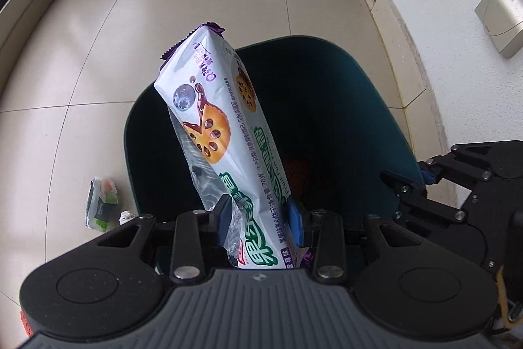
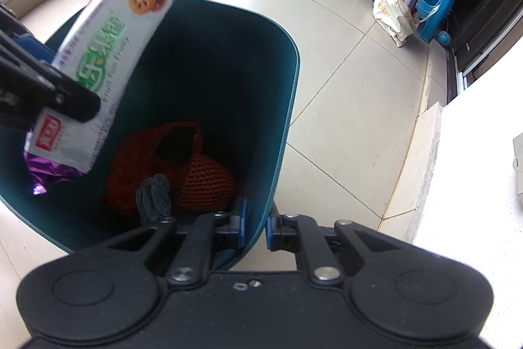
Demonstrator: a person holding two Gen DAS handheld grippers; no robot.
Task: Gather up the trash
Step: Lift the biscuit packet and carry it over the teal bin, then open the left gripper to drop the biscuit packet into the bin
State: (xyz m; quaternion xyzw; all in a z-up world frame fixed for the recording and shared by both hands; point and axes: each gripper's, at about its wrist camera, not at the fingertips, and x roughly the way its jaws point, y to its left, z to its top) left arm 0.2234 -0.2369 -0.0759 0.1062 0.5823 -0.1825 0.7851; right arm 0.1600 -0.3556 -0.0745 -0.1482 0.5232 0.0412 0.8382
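Left claw (image 1: 261, 218) hides wrapper (image 1: 215, 120) base, bin (image 1: 343, 107) bottom dark

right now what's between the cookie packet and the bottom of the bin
Only open space: the cookie packet hangs over the bin, above an orange net bag and a dark wad on the bottom, per the right wrist view.

White-purple biscuit wrapper (image 1: 215, 133); dark teal bin (image 2: 281, 94); orange mesh net (image 2: 202, 182).

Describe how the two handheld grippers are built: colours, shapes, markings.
Both alike: the left gripper and right gripper have black linkage arms with silver pivot bolts, blue pads on the jaws, and two round black discs on the body. The left's body centre is ribbed grey.
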